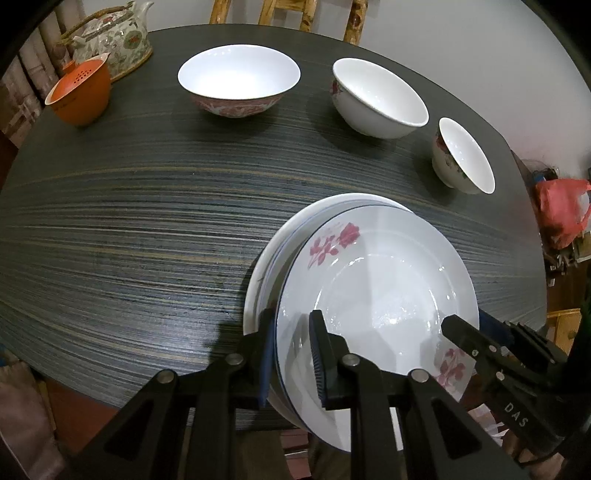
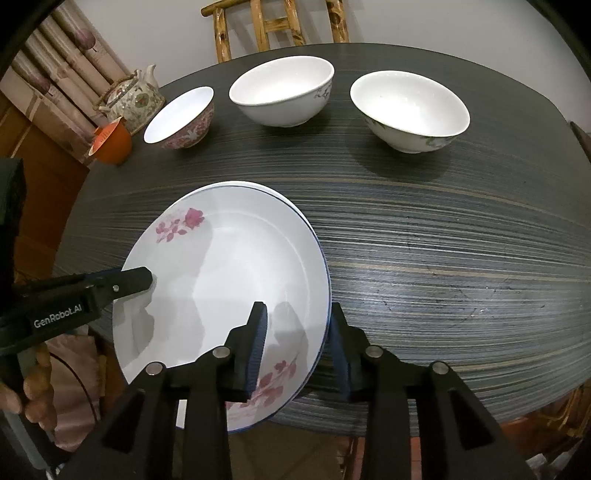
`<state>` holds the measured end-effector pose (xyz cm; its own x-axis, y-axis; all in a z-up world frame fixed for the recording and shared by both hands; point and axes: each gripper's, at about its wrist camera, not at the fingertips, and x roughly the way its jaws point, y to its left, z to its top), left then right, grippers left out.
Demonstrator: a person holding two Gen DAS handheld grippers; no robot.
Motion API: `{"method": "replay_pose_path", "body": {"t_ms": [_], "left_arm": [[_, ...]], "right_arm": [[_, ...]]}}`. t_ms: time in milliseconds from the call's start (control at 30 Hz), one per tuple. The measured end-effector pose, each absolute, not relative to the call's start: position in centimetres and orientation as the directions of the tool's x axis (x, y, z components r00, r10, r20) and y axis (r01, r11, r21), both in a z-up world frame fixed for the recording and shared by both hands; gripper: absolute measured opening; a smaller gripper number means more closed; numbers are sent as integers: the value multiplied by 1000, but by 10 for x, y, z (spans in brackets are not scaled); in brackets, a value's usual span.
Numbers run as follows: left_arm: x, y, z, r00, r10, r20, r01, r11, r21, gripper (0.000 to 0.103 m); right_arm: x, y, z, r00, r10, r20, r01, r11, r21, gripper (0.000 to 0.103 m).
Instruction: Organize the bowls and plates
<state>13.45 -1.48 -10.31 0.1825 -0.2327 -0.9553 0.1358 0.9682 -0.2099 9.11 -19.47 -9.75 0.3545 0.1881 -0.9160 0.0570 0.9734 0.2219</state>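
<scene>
A white plate with pink roses and a thin blue rim (image 1: pixel 380 280) (image 2: pixel 229 273) lies on top of a stack of white plates (image 1: pixel 269 254) at the table's near edge, partly overhanging it. My left gripper (image 1: pixel 291 321) is shut on this plate's left rim, one finger inside and one outside. It enters the right wrist view from the left (image 2: pixel 142 280). My right gripper (image 2: pixel 297 314) straddles the right rim with its pads apart from it, open. Across the far side stand a red-patterned bowl (image 1: pixel 240 77) (image 2: pixel 181 118) and two white bowls (image 1: pixel 380 98) (image 1: pixel 463 155).
A flowered teapot (image 1: pixel 114 40) and an orange cup (image 1: pixel 81 96) sit at the far left of the dark striped table (image 1: pixel 129 229). A wooden chair (image 2: pixel 277 26) stands behind the table. A red bag (image 1: pixel 561 214) lies off its right side.
</scene>
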Motion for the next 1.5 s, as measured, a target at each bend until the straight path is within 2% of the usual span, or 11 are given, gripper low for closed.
{"method": "replay_pose_path", "body": {"t_ms": [267,667,800,900,1000,1333,1500], "left_arm": [[141,-15,-104,147,-237,-960,125,968,-219,21],[143,-21,-102,116,-204,-972,132,973,-188,24],[145,-22,-99,118,-215,-970,121,972,-201,30],[143,-21,-98,119,-208,-971,117,974,-194,31],[144,-26,-95,135,-155,-979,126,982,-138,45],[143,-34,-87,207,-124,-971,169,982,-89,46],[132,-30,-80,312,-91,-946,176,984,-37,46]], "right_arm": [[88,-194,-96,356,193,-915,59,972,228,40],[86,-193,-94,353,197,-915,59,971,232,44],[85,-192,-94,354,199,-914,57,971,233,45],[85,-191,-93,351,201,-914,53,971,234,45],[83,-192,-92,351,210,-913,52,969,242,45],[82,-189,-89,358,221,-907,52,965,256,46],[80,-192,-89,359,219,-907,55,965,255,46]]}}
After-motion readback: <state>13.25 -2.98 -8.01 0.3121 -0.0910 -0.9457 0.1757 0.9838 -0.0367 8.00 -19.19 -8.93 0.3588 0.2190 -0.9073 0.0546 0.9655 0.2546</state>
